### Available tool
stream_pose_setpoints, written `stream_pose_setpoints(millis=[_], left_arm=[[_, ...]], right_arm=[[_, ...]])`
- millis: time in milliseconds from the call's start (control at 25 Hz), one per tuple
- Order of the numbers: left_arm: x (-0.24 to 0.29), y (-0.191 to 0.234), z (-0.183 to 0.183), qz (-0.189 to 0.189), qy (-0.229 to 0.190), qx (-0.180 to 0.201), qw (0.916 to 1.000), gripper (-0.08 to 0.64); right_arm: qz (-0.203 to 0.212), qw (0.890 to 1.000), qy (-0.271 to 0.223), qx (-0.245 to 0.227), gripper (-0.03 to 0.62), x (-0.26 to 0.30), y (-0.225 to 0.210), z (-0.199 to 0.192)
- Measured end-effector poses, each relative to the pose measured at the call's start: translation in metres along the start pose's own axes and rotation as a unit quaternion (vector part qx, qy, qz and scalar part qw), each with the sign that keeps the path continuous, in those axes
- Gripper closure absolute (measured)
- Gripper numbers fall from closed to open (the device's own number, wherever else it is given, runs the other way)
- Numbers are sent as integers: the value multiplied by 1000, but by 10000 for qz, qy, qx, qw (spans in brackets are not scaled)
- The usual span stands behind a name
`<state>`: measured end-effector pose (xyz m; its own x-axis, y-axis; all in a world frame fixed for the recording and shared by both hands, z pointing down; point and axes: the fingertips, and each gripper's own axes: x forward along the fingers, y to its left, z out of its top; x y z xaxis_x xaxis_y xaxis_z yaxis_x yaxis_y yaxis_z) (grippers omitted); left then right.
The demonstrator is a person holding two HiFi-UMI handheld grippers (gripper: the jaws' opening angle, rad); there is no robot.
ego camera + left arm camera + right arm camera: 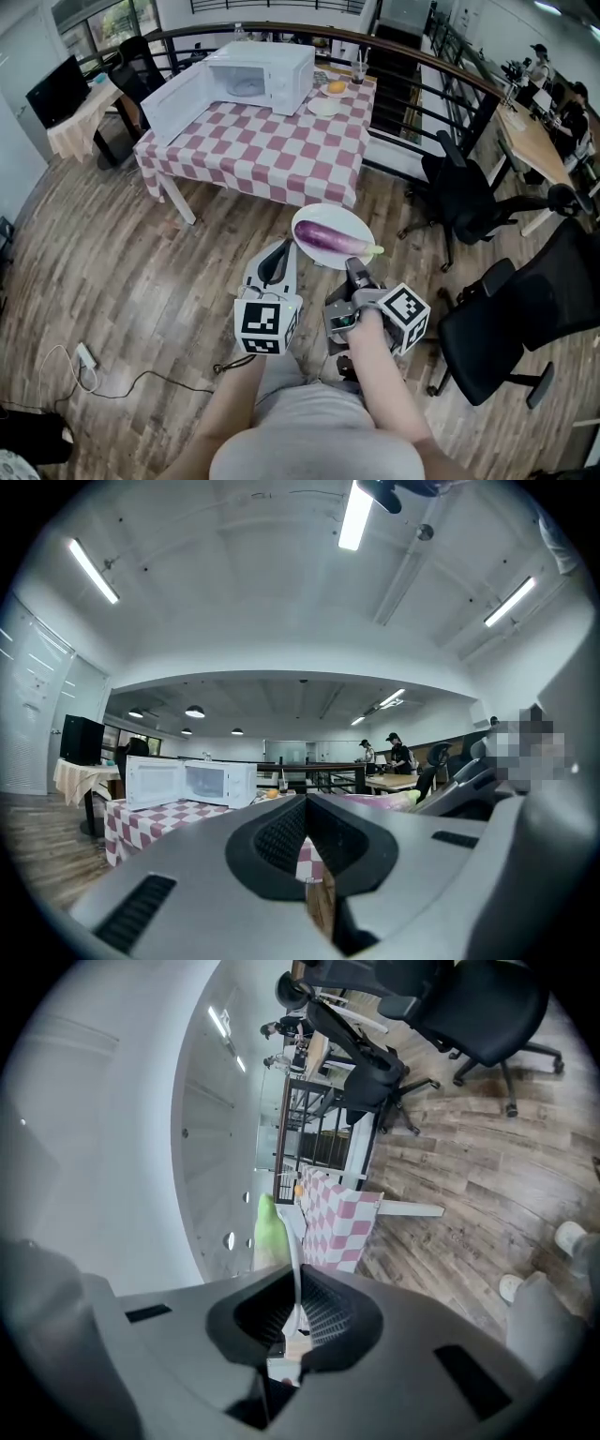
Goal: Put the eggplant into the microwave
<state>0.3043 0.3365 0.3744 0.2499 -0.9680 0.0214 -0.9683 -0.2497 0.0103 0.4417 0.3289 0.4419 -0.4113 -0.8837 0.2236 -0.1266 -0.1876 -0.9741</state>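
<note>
A purple eggplant (330, 237) with a green stem lies on a white plate (354, 218), held in the air over the wooden floor. My right gripper (354, 270) is shut on the plate's near rim. In the right gripper view the thin plate edge (293, 1251) runs between the jaws of the right gripper (298, 1312), with the green stem (269, 1227) beside it. To its left, my left gripper (278, 251) is shut and holds nothing; its closed tips (306, 803) point toward the table. The white microwave (267, 75) stands on the checkered table (272, 150), its door (183, 98) swung open to the left; the microwave (202, 785) also shows ahead.
A bowl (323, 106), an orange (336, 88) and a cup stand on the table right of the microwave. Black office chairs (469, 197) (525, 319) stand at the right. A railing runs behind the table. A power strip with cable (84, 356) lies on the floor, left.
</note>
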Motion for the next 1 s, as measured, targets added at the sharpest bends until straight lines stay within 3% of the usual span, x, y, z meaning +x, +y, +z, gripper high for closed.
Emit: stream_pose_setpoints(millis=[1000], left_arm=[[81,140,18,-230,-46,-95,9997,557]], right_arm=[[34,9996,-259,54,554,134,51,-53]])
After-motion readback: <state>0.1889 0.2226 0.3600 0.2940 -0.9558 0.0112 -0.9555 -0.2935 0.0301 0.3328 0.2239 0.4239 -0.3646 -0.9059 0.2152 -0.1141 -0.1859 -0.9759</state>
